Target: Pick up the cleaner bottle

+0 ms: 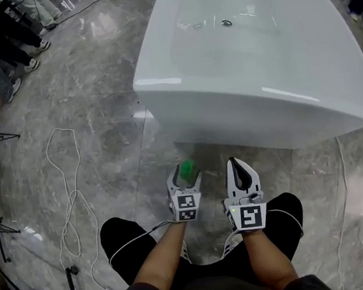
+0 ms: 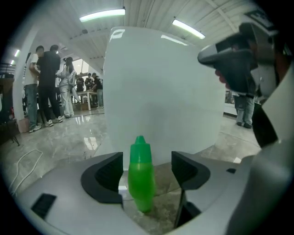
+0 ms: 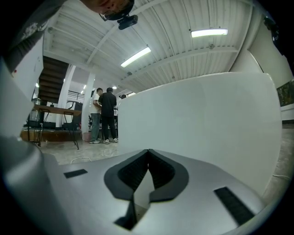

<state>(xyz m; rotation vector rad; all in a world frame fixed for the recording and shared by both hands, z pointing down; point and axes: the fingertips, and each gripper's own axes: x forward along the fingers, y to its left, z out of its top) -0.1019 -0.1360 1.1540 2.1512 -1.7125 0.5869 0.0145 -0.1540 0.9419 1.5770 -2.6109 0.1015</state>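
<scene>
The cleaner bottle (image 2: 141, 176), a green one, is seen standing upright on the grey marble floor (image 1: 102, 137), just in front of the foot of the white bathtub (image 1: 249, 54), and it is not yet lifted. The left gripper (image 1: 183, 177) is brought around it with the jaws spread wide, so the bottle is framed between them but no pad is seen to press on it. The right gripper (image 1: 239, 172) is held beside with its jaws closed together on nothing, so the closing and the lifting are judged to be left.
</scene>
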